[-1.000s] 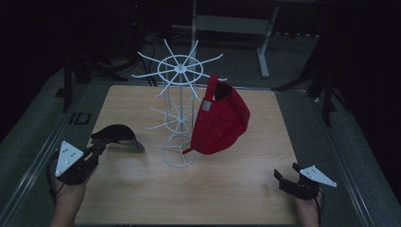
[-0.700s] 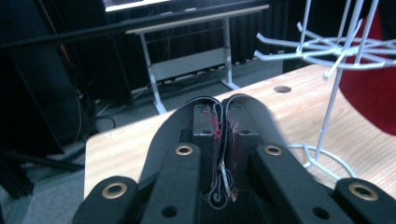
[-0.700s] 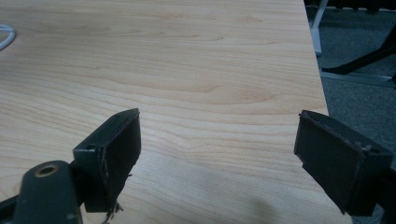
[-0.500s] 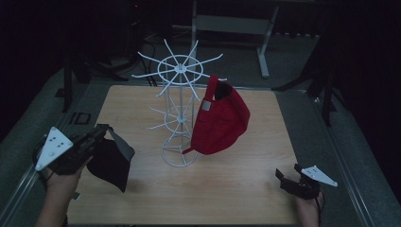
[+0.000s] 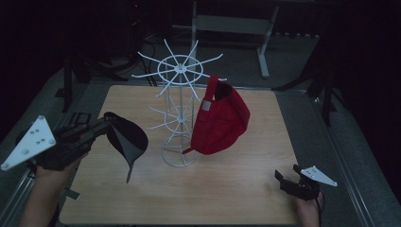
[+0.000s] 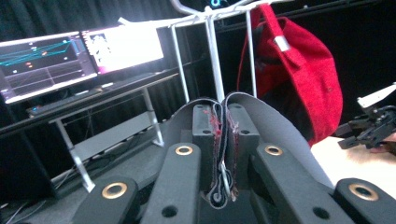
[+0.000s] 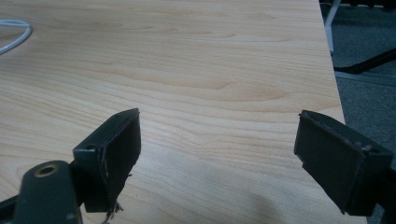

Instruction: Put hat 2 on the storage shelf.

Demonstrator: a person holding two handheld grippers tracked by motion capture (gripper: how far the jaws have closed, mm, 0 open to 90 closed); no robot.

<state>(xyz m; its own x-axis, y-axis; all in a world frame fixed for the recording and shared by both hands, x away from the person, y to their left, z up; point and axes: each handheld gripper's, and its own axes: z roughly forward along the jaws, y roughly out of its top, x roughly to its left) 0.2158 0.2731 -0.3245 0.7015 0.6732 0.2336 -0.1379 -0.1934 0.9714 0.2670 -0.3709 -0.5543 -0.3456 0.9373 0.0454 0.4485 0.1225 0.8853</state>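
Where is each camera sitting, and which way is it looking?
High view: above the person's side, looking down on the table; forearms, left gripper and right gripper show.
Left gripper view: rides the left gripper, whose jaws pinch the black cap; looks toward the rack.
Right gripper view: rides the right gripper, jaws apart, looking down at the table.
Shared: the red cap, in the high and left gripper views.

A red cap (image 5: 221,120) hangs on the white wire rack (image 5: 178,111) mid-tabletop. The left gripper (image 5: 97,127) lifts a black cap (image 5: 125,137) near the left edge.
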